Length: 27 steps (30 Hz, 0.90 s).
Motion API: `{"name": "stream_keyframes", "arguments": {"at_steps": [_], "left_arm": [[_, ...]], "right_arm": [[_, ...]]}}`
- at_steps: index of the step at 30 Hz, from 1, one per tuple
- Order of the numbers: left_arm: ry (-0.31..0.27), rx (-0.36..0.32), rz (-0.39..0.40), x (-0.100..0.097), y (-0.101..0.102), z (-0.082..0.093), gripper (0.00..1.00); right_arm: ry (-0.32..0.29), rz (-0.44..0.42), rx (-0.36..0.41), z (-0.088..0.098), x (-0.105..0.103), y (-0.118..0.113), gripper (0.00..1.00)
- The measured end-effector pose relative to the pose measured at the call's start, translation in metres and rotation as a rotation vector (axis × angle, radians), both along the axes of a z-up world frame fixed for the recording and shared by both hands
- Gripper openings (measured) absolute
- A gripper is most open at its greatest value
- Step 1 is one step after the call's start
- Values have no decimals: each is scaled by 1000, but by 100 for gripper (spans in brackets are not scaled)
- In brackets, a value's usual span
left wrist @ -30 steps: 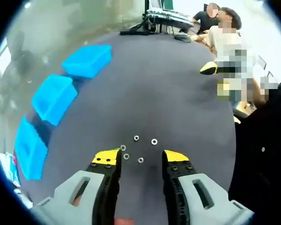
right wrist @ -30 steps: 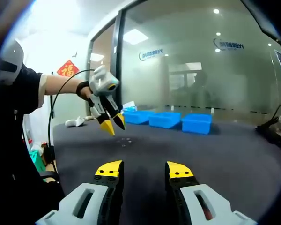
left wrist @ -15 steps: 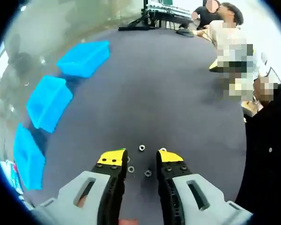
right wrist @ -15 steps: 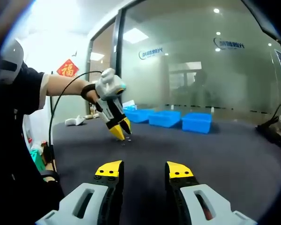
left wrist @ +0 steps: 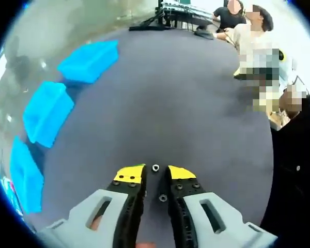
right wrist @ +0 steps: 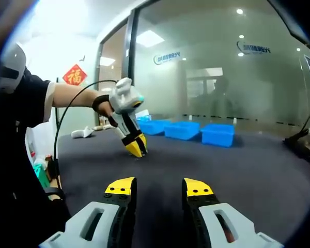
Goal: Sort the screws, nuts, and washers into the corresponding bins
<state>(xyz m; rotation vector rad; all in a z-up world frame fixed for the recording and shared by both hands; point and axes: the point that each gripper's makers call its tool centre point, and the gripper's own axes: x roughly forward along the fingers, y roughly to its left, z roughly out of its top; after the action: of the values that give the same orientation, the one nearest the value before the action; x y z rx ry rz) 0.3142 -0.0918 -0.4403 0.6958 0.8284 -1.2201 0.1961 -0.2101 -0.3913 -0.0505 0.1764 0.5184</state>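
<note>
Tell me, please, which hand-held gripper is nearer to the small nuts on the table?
Left: the left hand-held gripper straddles the nuts; the right hand-held gripper hangs well back.

A dark grey table top [left wrist: 186, 103] stretches toward a frosted glass wall [right wrist: 222, 77]; ceiling lights [right wrist: 149, 39] glow overhead beside a red wall ornament [right wrist: 75, 75].

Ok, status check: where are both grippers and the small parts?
Left gripper down at the table, jaws nearly closed around a small nut; another nut at its tips. Right gripper open, empty. Blue bins unobstructed.
</note>
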Motion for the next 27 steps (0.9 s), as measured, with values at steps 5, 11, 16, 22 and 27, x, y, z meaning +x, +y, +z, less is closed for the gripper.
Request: {"name": "stream_keyframes", "arguments": {"at_steps": [5, 11, 16, 22, 27], "left_arm": [[27, -16, 16, -3, -2, -1, 9], [47, -37, 41, -3, -2, -1, 6], [40, -87, 71, -3, -1, 1, 4], [40, -178, 95, -8, 2, 13, 4], [10, -274, 139, -9, 6, 30, 3]], "right_arm": [[5, 4, -2, -2, -1, 2, 32], [5, 6, -6, -1, -1, 3, 32], [6, 8, -11, 0, -1, 5, 32], [5, 10, -12, 1, -1, 6, 32], [7, 18, -14, 0, -1, 10, 32]]}}
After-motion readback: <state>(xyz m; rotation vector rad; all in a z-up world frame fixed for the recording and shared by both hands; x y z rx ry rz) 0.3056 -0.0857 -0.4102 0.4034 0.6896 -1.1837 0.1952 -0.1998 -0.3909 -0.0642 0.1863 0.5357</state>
